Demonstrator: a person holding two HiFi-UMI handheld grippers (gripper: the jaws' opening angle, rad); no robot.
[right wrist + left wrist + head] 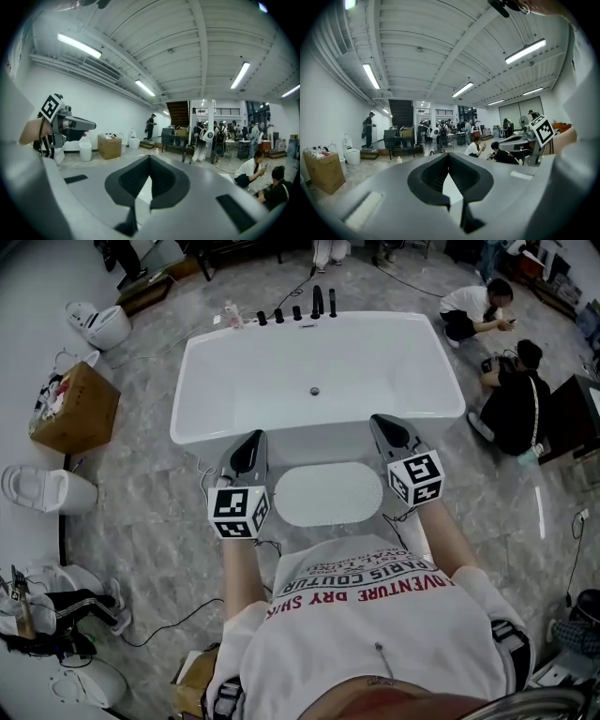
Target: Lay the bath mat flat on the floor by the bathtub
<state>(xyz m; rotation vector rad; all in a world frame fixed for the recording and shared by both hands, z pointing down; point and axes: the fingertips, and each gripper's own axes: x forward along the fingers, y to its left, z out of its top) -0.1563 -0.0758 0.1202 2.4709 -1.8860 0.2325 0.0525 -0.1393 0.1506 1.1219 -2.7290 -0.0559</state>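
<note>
A pale oval bath mat (328,493) lies flat on the grey floor, right in front of the white bathtub (202,362). In the head view my left gripper (251,442) is held up over the mat's left end and my right gripper (386,423) over its right end; neither touches it. Both grippers are shut with nothing between the jaws. The two gripper views look level across the room and show closed, empty jaws. In the left gripper view the right gripper's marker cube (543,131) appears at the right. The right gripper view has the left gripper (65,123) at its left.
Black tap fittings (309,304) line the tub's far rim. A cardboard box (75,409) and toilets (98,322) (47,488) stand at the left. Two people (516,399) crouch at the right of the tub. Cables trail over the floor at the lower left.
</note>
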